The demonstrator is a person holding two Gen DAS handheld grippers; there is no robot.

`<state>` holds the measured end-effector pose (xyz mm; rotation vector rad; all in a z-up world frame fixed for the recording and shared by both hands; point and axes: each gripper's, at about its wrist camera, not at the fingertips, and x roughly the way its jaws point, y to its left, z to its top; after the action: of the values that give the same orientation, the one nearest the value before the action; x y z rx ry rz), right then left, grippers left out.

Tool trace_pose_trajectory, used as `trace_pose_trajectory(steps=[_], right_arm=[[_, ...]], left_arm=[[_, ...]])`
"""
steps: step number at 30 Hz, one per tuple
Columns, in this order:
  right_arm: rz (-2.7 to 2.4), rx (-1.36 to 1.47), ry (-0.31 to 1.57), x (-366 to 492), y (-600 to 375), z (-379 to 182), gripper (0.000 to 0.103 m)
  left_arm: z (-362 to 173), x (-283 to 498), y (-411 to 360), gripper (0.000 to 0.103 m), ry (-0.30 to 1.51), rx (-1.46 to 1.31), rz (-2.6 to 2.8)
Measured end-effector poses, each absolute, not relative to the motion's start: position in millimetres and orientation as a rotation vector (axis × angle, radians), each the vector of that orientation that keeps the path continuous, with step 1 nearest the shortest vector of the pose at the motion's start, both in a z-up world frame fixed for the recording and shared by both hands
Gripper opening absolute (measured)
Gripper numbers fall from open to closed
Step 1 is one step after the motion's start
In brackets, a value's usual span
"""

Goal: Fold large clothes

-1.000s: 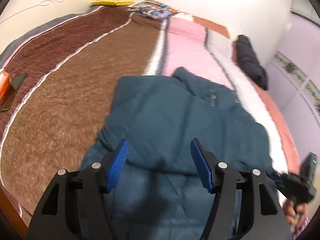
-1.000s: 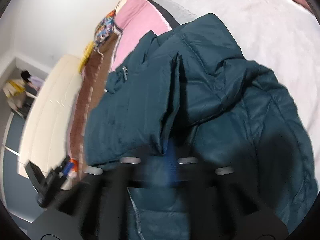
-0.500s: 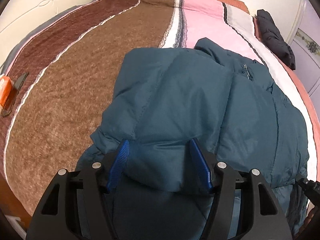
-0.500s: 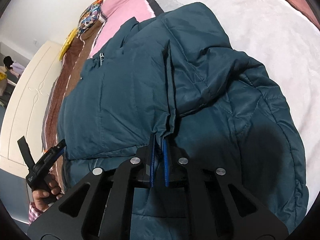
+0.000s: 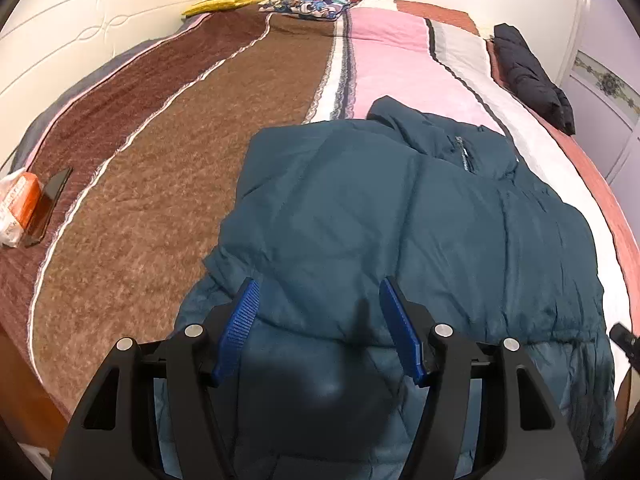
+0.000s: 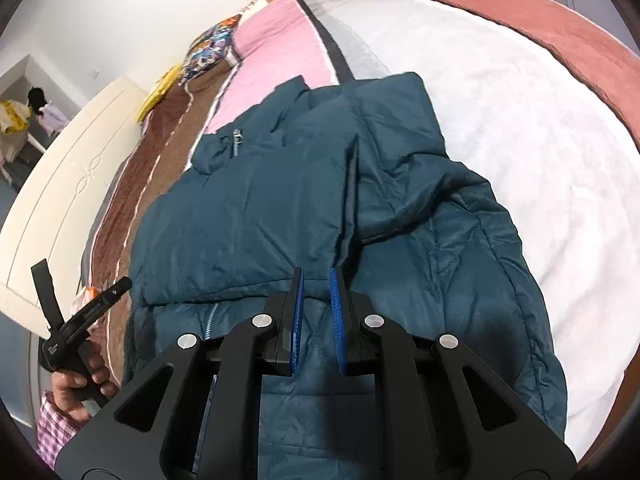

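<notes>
A dark teal puffer jacket (image 5: 400, 220) lies on the bed with its sides folded over its middle; it also shows in the right wrist view (image 6: 256, 216). My left gripper (image 5: 318, 292) is open and empty, just above the folded panel's near edge. My right gripper (image 6: 316, 276) has its blue pads a narrow gap apart, at the hem of the folded side flap (image 6: 348, 200). The flap's edge stands up just beyond the pads, and no cloth is between them.
The bed has a striped blanket (image 5: 160, 152) in brown, pink and white. A phone (image 5: 48, 204) and an orange packet (image 5: 16, 208) lie at the left edge. A black jacket (image 5: 528, 76) lies at the far right. Pillows (image 5: 312, 0) lie by the far wall. A headboard (image 6: 60, 184) is on the left.
My right gripper was shut on the folded flap's hem half a second ago; its pads have now parted and the flap lies on the jacket. My left gripper stayed open, drawing back slightly.
</notes>
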<state>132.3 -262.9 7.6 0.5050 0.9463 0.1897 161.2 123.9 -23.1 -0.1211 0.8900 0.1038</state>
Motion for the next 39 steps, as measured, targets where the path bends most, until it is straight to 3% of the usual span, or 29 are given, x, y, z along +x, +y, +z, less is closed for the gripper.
trace_pose_trajectory(steps=[16,21,32,39], right_arm=[[0.186,0.440,1.040,172.7,-237.6,-12.9,0.014],[0.219,0.423,0.995,144.6,-246.2,9.7,0.026],[0.163,0.326,0.988,46.0,-287.5,34.7,0.028],[0.121,0.264,1.050,-1.5,-314.6,29.4,0.036]], left_arm=[[-22.9,103.3,117.3,0.062,0.894,-0.049,0.098],[-22.6,88.2,123.2,0.062,0.900,-0.069,0.102],[-22.0,52.3,132.7,0.062,0.912,-0.041,0.090],[-17.6,17.9,163.3,0.065,0.950,-0.106,0.046]])
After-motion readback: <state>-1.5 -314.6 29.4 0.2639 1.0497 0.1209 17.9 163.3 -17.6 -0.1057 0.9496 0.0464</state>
